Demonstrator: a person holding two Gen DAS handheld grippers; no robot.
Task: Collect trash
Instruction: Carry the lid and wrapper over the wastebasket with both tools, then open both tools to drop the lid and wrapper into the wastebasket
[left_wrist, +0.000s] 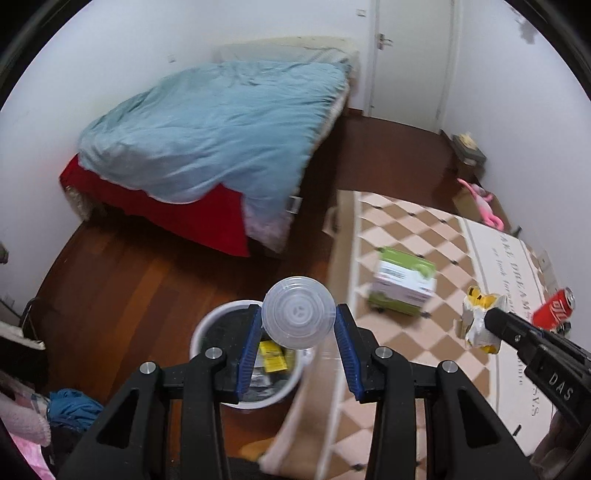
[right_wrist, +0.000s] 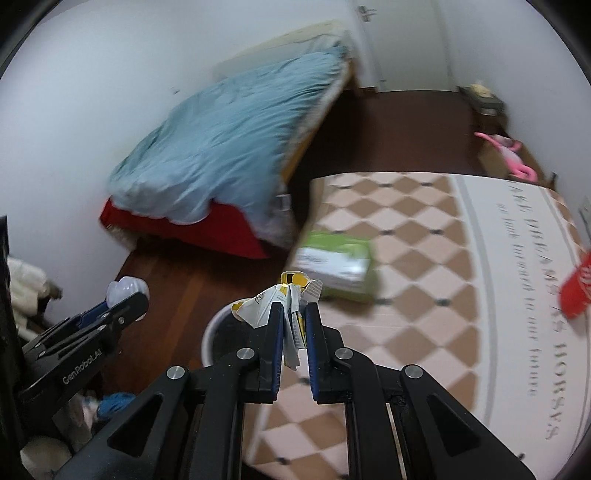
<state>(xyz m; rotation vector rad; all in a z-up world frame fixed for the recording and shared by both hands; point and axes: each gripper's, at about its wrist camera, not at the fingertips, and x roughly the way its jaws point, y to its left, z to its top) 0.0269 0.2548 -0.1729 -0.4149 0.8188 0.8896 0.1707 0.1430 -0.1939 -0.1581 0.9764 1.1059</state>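
Left wrist view: left gripper (left_wrist: 298, 318) clamps clear cup (left_wrist: 298, 318) above bin (left_wrist: 207, 328) (jaws wide); right gripper (right_wrist: 294, 308) pinches crumpled wrapper (right_wrist: 291, 314), jaws narrow.

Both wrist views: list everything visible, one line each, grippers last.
Clear plastic cup: one, transparent, in left gripper over bin.
Crumpled wrapper: one, white-yellow, in right gripper.
Bin: one, white, on wood floor, trash inside.
Box: one, green-white, on rug.
Can: one, red, on rug.
Rug: one, beige checkered.
Bed: one, blue duvet, red sheet.
Pink toy: one, by wall.
Left gripper: shut on cup.
Right gripper: shut on wrapper.
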